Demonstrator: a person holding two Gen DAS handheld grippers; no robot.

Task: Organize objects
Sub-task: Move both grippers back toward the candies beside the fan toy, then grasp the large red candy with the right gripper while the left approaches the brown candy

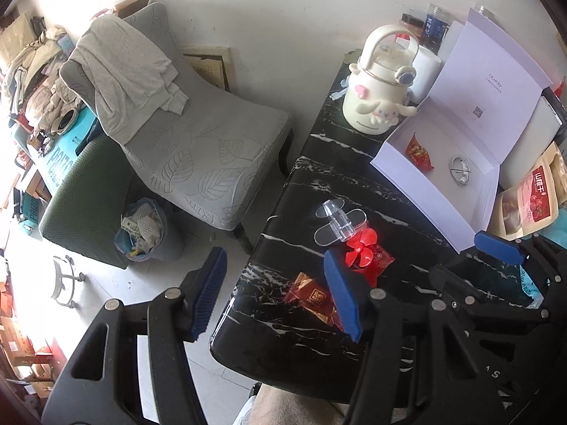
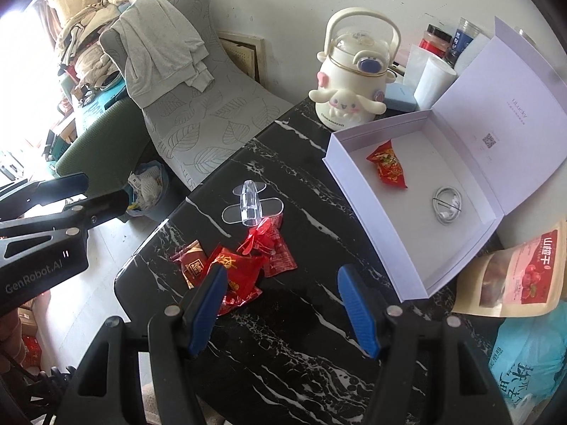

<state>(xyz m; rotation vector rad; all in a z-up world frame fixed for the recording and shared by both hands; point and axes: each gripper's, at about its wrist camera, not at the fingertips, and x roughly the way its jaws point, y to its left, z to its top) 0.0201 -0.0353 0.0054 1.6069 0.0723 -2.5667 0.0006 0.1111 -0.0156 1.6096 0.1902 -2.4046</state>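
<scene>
Snacks (image 2: 234, 276) piled against fan (image 2: 258, 239) by table (image 2: 283, 336) edge, both grippers (image 2: 281, 310) (image 1: 280, 294) empty and agape, sloppy pinch risks knocking one off

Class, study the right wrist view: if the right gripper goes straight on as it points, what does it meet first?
Probably the bare black marble table; the right gripper frames only tabletop, the red snack packet lying just left.

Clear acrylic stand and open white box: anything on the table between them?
Nothing: only bare black marble table lies between the clear acrylic stand and the open white box, seen in the right wrist view.
</scene>
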